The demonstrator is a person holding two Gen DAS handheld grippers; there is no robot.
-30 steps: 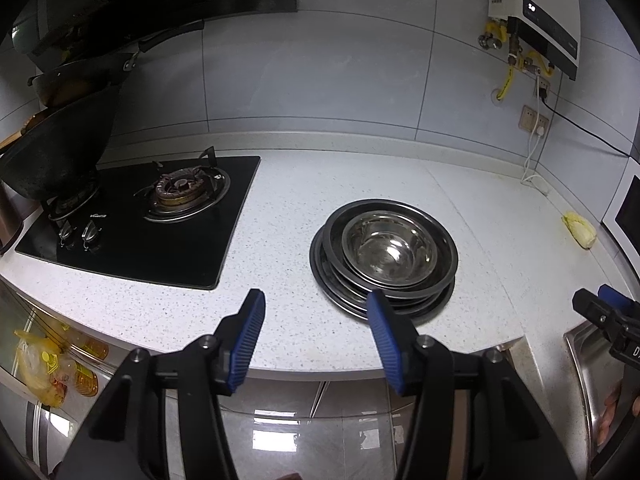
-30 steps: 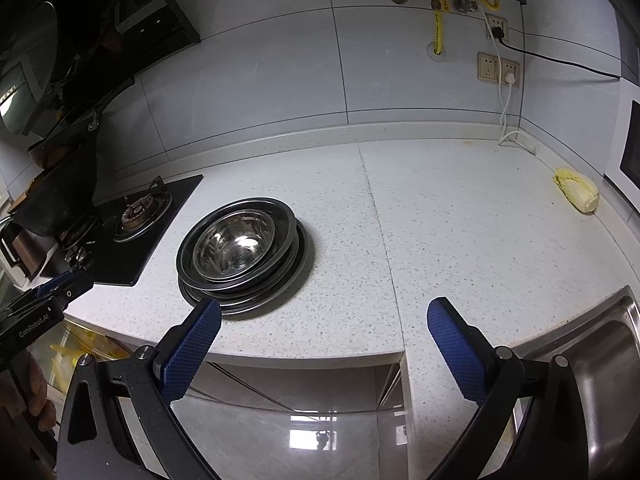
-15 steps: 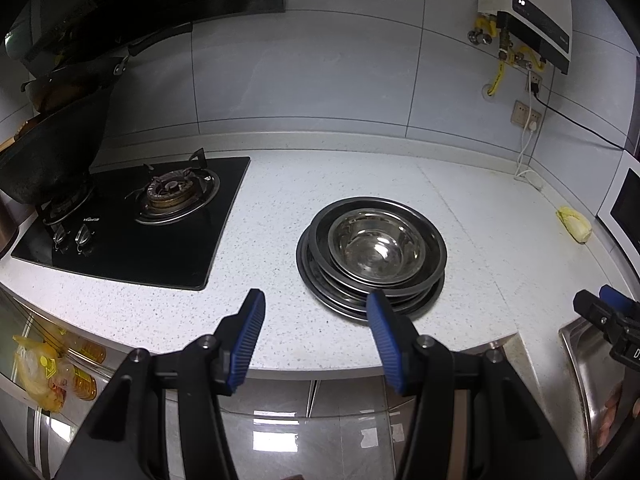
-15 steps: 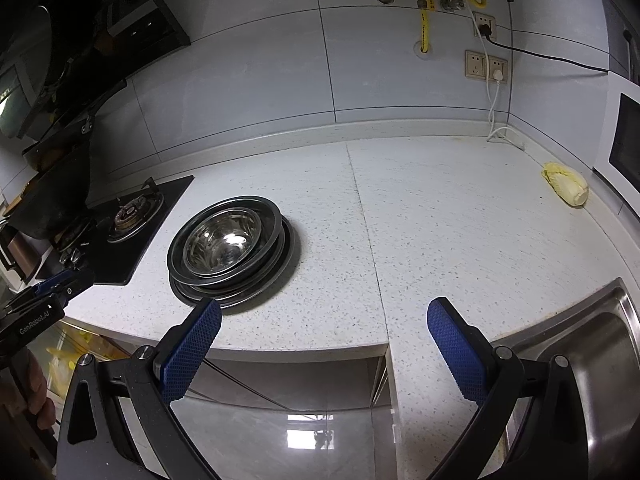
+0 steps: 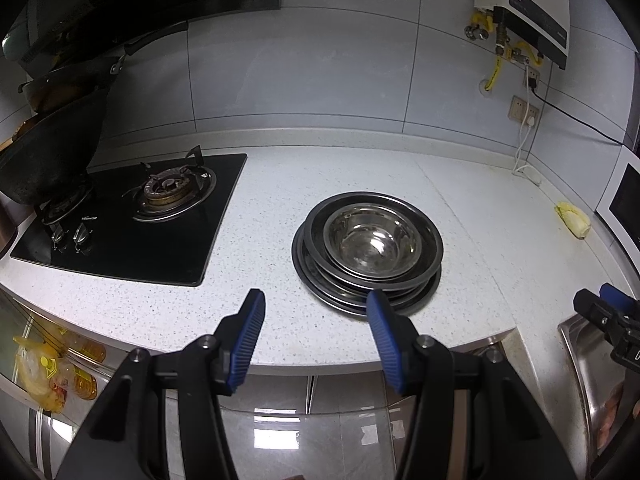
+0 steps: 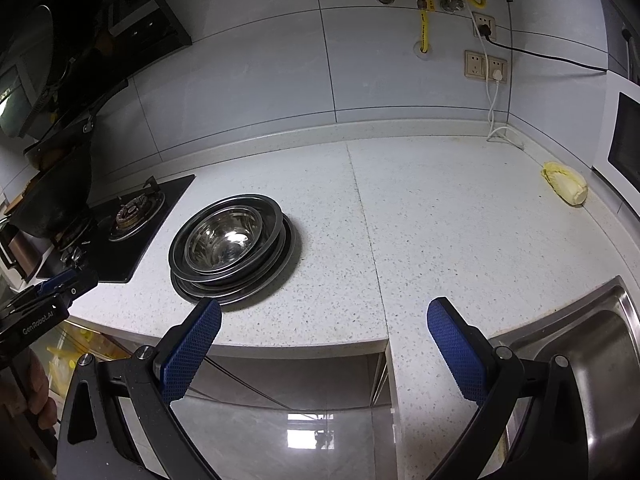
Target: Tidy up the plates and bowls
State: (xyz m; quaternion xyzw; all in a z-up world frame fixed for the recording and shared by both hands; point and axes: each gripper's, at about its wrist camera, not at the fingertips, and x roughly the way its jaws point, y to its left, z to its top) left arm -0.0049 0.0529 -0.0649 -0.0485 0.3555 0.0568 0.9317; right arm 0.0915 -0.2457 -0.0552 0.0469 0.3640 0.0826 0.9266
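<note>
A stack of steel plates (image 5: 320, 276) sits on the white speckled counter (image 5: 280, 208), with a steel bowl (image 5: 372, 240) nested on top. The stack (image 6: 276, 268) and bowl (image 6: 224, 242) also show in the right wrist view. My left gripper (image 5: 316, 310) is open and empty, held in front of the counter edge just short of the stack. My right gripper (image 6: 324, 318) is wide open and empty, in front of the counter edge to the right of the stack.
A black gas hob (image 5: 128, 216) with a dark wok (image 5: 44, 160) lies left of the stack. A steel sink (image 6: 592, 360) is at the right. A yellow-white vegetable piece (image 6: 566, 186) lies near the microwave (image 6: 624, 144). Wall sockets and cables are behind.
Both grippers have drawn back and risen slightly, so the stack looks a little farther and more to the left. Both stay open. Nothing on the counter moved.
</note>
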